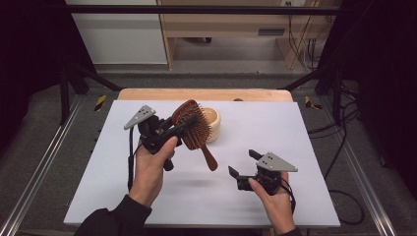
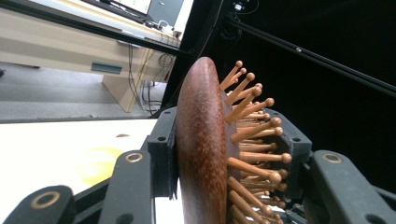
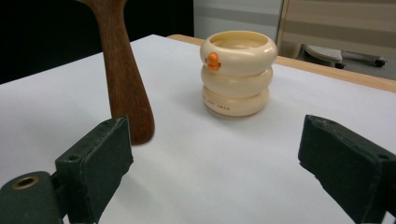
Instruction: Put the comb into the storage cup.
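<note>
The hairbrush (image 1: 193, 125) is polished reddish wood; the ringed cup (image 3: 237, 72) looks like smooth cream plastic.

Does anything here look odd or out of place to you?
Only the wooden hairbrush: the left gripper clamps its bristled head, so it hangs tilted above the table, handle pointing down. The cream cup stands upright; nothing looks spilled or broken.

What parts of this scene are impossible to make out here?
- Cup: its near side, high view, hidden behind the brush.
- Brush head, right claw view: cut off by the top edge.
- Cup lettering, right claw view: too small to read.
- Brush handle, left claw view: cut off by the bottom edge.
</note>
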A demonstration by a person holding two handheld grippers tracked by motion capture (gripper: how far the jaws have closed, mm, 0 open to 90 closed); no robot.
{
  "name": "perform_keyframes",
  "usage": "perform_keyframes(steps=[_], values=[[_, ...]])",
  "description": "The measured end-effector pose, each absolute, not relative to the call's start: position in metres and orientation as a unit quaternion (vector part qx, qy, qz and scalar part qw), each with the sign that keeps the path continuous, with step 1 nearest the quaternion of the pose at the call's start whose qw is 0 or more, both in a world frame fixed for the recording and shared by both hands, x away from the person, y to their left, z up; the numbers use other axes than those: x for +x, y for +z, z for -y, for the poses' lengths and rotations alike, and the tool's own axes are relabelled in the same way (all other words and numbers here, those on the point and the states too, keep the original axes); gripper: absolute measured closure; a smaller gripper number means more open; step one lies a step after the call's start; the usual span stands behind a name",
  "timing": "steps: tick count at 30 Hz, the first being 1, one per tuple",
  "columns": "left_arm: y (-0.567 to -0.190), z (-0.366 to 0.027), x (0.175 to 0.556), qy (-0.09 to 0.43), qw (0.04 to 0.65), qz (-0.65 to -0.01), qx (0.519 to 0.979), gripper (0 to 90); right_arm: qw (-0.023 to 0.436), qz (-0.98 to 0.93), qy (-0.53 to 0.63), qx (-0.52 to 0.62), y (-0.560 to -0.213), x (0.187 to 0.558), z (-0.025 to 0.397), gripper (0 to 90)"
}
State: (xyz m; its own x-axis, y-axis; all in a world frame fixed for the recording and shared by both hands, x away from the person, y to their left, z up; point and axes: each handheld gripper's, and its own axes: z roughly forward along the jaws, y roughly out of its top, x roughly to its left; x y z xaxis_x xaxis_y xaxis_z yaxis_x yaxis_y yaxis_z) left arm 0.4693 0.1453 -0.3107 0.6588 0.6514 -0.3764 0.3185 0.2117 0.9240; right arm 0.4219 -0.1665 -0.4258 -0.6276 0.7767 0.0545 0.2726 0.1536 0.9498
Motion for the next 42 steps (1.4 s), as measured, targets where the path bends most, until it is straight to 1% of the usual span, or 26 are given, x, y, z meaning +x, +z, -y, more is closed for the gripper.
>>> perform_keyframes(steps=[8, 21, 42], values=[[-0.307, -0.148, 0.471, 0.126, 0.675, -0.395, 0.611, 51.7, 0.231, -0.717, 0.540, 0.376, -0.429, 0.423, 0.177, 8.4], [-0.299, -0.148, 0.476, 0.138, 0.674, -0.394, 0.610, 51.8, 0.227, -0.718, 0.535, 0.383, -0.433, 0.425, 0.179, 6.1], [-0.284, -0.147, 0.483, 0.155, 0.674, -0.392, 0.607, 51.6, 0.224, -0.716, 0.536, 0.387, -0.434, 0.426, 0.183, 5.1]])
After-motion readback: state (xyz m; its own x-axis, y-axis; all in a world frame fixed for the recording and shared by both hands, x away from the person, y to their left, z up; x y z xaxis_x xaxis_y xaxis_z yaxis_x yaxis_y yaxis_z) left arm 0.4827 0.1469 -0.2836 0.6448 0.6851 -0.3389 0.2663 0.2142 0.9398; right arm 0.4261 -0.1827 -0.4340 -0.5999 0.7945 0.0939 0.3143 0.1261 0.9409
